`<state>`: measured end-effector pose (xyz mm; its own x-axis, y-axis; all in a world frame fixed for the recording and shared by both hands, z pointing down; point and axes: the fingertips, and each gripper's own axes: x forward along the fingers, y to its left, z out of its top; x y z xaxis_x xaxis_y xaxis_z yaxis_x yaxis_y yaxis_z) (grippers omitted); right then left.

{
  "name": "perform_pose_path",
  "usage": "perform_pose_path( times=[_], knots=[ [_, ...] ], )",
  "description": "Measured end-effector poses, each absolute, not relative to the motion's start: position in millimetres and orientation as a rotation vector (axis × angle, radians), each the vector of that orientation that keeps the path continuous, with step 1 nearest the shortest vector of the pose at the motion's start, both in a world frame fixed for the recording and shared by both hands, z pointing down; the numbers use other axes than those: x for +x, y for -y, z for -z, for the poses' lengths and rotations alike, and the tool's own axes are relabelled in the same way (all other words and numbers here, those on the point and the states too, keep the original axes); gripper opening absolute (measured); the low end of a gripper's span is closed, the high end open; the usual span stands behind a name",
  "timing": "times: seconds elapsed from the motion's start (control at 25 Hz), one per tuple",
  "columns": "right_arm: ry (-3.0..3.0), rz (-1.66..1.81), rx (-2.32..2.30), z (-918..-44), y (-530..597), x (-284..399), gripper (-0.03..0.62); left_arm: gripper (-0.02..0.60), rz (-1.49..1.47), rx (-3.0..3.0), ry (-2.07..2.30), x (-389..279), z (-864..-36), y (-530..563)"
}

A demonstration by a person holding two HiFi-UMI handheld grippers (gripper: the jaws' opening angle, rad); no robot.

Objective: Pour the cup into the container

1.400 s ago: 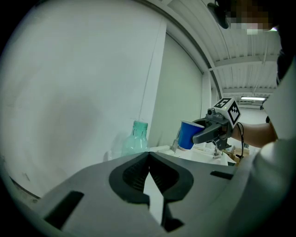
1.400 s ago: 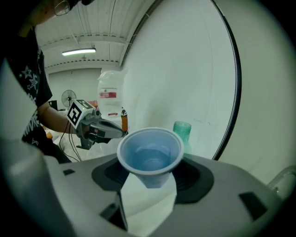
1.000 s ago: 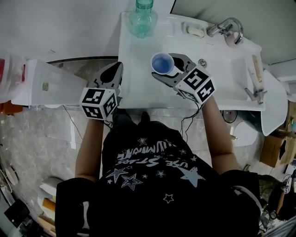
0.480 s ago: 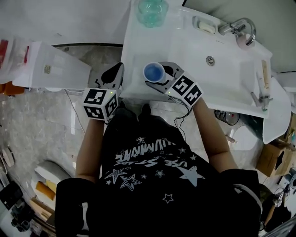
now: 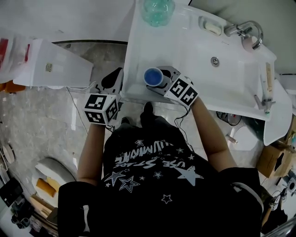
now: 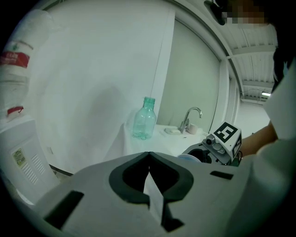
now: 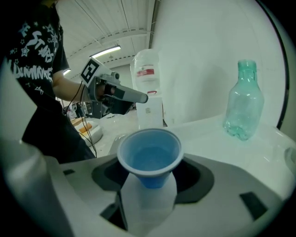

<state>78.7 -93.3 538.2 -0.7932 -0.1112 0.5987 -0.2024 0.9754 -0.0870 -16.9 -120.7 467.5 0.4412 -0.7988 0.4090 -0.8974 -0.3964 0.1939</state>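
Observation:
A blue paper cup stands upright between the jaws of my right gripper, over the front left edge of the white sink counter. In the right gripper view the cup holds clear liquid, and my right gripper is shut on its lower part. A green clear bottle stands at the counter's back left corner, also seen in the right gripper view. My left gripper hangs off the counter's left edge, shut with nothing in it.
A faucet, a soap dish and the drain lie to the right in the basin. Small tools rest on the far right ledge. A white box-like unit stands left, beyond my left gripper.
My right gripper has carried the cup left and toward the counter's front edge, away from the drain. The left gripper has stayed nearly in place, still shut.

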Motion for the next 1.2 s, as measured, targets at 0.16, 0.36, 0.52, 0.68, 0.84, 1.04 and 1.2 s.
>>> perform_pose_path(
  times=[0.16,0.36,0.52,0.68,0.84,1.04,1.2],
  knots=[
    [2.47,-0.192,0.211,-545.2,92.1,79.2,0.282,0.011,-0.353,2.31,1.427,-22.0,-469.7,117.5],
    [2.487,-0.206,0.211,-545.8,93.3,78.5,0.287,0.011,-0.358,2.315,1.408,-20.5,-471.6,117.3],
    [2.492,-0.192,0.212,-547.5,92.1,80.6,0.295,0.011,-0.363,2.323,1.397,-18.7,-472.7,118.3],
    [2.491,-0.2,0.222,-548.1,92.8,80.6,0.308,0.011,-0.372,2.32,1.399,-20.7,-474.3,119.0],
    [2.487,-0.213,0.227,-547.9,91.4,80.0,0.339,0.011,-0.383,2.32,1.396,-22.4,-477.0,118.1],
    [2.449,-0.212,0.287,-547.2,89.5,88.1,0.374,0.011,-0.38,2.351,1.363,-24.1,-475.6,118.6],
    [2.403,-0.234,0.429,-541.8,89.2,104.9,0.376,0.011,-0.383,2.404,1.281,-21.9,-473.0,122.3]
  ],
)
